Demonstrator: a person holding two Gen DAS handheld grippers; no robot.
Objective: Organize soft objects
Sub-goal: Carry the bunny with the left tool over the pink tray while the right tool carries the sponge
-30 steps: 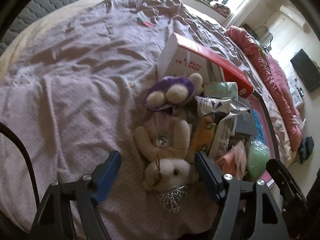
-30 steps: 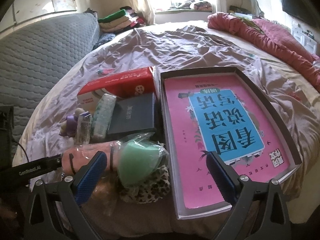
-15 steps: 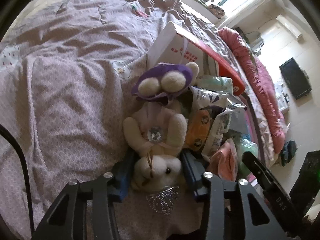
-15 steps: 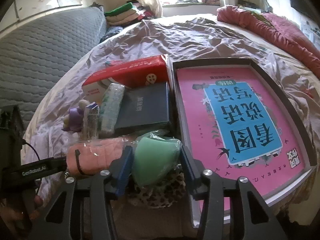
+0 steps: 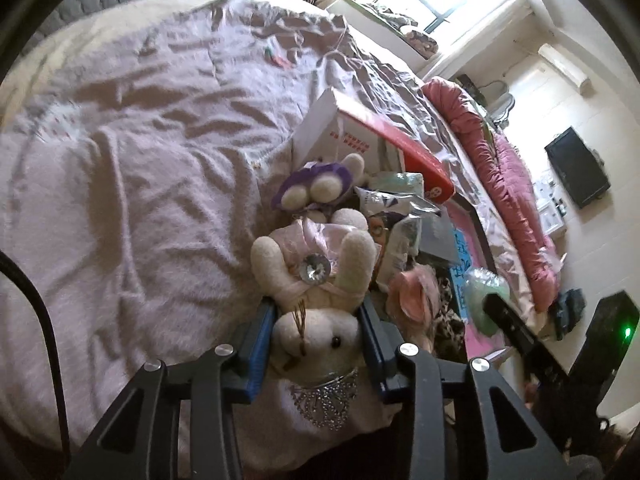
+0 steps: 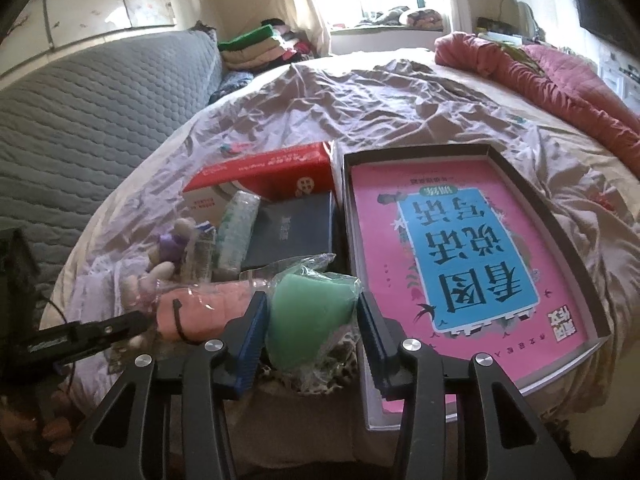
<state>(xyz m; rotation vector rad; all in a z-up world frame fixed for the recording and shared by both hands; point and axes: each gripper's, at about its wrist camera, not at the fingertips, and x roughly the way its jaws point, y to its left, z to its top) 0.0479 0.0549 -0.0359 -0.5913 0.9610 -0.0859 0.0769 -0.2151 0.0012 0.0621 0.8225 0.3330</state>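
Note:
My left gripper (image 5: 318,332) is shut on the head of a cream plush bunny (image 5: 320,280) in a pink dress with a silver crown, lying on the bed. A purple plush toy (image 5: 316,186) lies just beyond it. My right gripper (image 6: 310,330) is shut on a green sponge in clear wrap (image 6: 308,312). A pink rolled cloth in plastic (image 6: 200,308) lies to its left; it also shows in the left wrist view (image 5: 412,288). The left gripper's side shows in the right wrist view (image 6: 80,336).
A red and white box (image 6: 272,172), a dark box (image 6: 292,232), tissue packs (image 6: 236,236) and a leopard-print item (image 6: 332,364) crowd the pile. A shallow tray with a pink and blue book (image 6: 460,256) lies right. Wrinkled lilac sheet (image 5: 140,160), red quilt (image 6: 560,76).
Both grippers went from wide open to shut: left closed on the bunny's head, right on the green sponge. Both have since pulled back slightly with their objects.

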